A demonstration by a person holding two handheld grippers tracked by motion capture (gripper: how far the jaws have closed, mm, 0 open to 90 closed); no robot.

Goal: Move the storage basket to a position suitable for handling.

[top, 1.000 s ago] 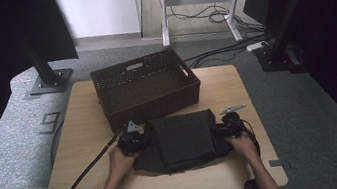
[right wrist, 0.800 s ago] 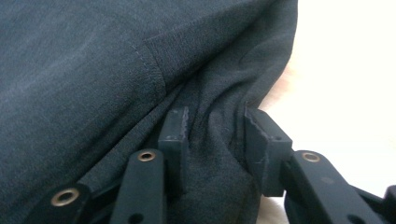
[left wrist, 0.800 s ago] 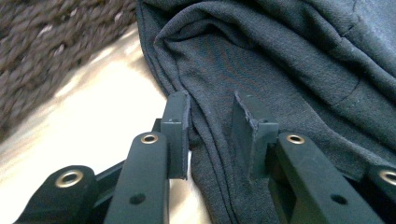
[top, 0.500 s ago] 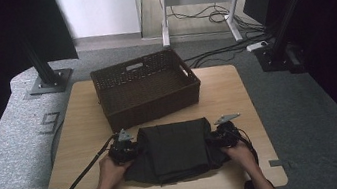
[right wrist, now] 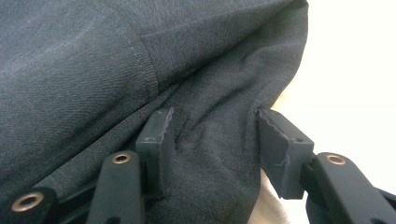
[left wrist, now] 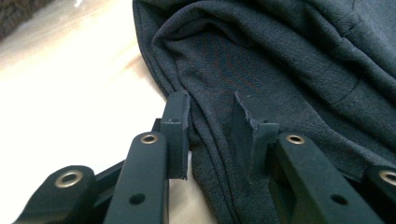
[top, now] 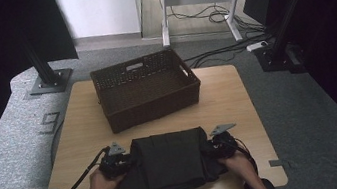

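A dark folded garment (top: 169,162) lies flat near the front edge of the wooden table (top: 80,128), held at both sides. My left gripper (top: 118,162) is at its left edge; in the left gripper view the jaws (left wrist: 210,119) pinch a thick fold of the dark cloth (left wrist: 289,65). My right gripper (top: 219,146) is at the garment's right edge. Its jaws (right wrist: 215,133) have just been opening and stand apart, with the bunched cloth (right wrist: 93,65) still lying between them.
A dark woven basket (top: 158,107) with cut-out handles stands empty on the far half of the table, just beyond the garment. Bare wood lies to the left and right of it. Cables trail from both grippers over the table's front edge.
Both hands and the garment have slid toward the near edge of the table, away from the basket. The right gripper's jaws have spread apart.
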